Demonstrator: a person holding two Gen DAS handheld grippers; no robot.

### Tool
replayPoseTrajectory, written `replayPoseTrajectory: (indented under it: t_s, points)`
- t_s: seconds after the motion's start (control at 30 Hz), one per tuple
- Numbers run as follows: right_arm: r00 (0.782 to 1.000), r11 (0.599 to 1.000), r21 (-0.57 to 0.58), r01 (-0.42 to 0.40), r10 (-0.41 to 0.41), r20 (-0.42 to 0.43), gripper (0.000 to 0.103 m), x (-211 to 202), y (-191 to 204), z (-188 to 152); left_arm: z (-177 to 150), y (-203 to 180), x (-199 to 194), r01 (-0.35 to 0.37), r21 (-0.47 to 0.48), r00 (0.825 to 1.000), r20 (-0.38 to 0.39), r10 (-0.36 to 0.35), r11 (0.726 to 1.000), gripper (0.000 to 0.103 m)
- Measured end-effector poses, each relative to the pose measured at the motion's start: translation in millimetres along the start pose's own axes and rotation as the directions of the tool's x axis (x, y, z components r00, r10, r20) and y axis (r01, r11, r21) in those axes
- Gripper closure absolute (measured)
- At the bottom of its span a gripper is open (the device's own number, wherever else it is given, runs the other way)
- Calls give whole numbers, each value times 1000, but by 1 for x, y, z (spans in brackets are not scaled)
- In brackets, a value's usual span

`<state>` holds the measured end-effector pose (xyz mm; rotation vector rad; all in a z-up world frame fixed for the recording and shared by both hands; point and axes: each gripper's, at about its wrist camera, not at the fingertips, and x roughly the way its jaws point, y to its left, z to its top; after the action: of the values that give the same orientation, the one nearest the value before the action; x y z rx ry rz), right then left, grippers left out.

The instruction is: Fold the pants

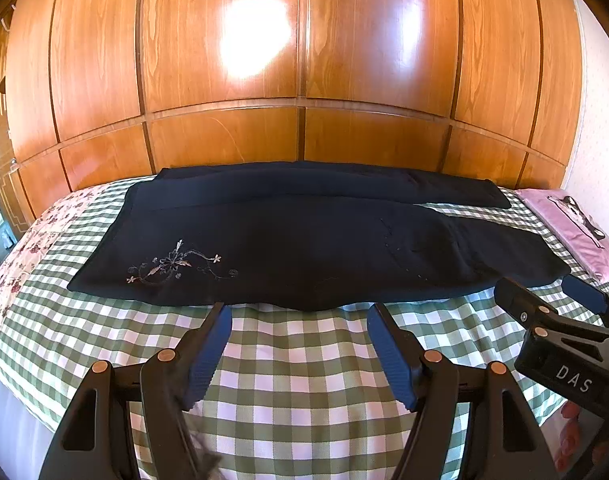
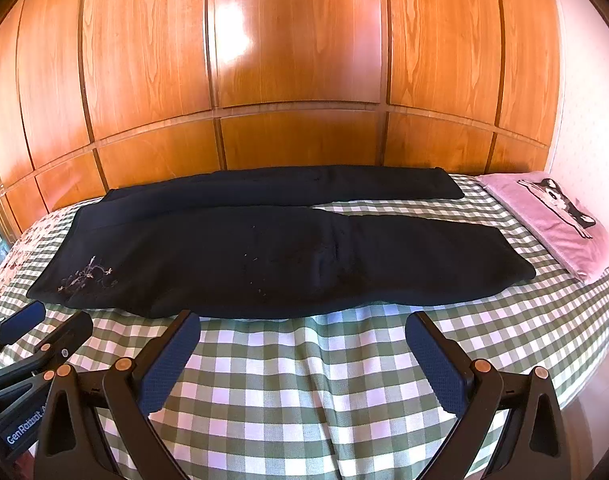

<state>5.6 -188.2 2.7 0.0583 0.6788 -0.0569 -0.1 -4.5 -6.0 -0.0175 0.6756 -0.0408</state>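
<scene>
Dark navy pants (image 1: 304, 240) lie flat across the bed, waist at the left with a small floral embroidery (image 1: 176, 266), both legs running to the right. They also show in the right wrist view (image 2: 264, 256). My left gripper (image 1: 300, 312) is open and empty, hovering over the checked cover just short of the pants' near edge. My right gripper (image 2: 302, 320) is open and empty, also just short of the near edge. The right gripper shows at the right of the left wrist view (image 1: 544, 292); the left gripper shows at the lower left of the right wrist view (image 2: 56, 320).
The bed has a green and white checked cover (image 2: 304, 380) with a floral patch at the left (image 1: 36, 240). A pink pillow with a dog picture (image 2: 560, 220) lies at the right end. A glossy wooden wardrobe wall (image 1: 304, 60) stands behind the bed.
</scene>
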Motion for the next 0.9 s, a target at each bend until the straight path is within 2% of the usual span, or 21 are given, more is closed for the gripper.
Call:
replayPoseTrajectory:
  t_s: [0.67, 0.9]
  points:
    - [1000, 1000, 1, -4, 4, -7, 0, 2, 0, -2, -3, 1, 5, 6, -5, 1000, -18, -7, 1000, 32]
    - [1000, 1000, -5, -2, 2, -20, 0, 5, 0, -5, -5, 5, 12, 12, -20, 999, -50, -13, 1000, 32]
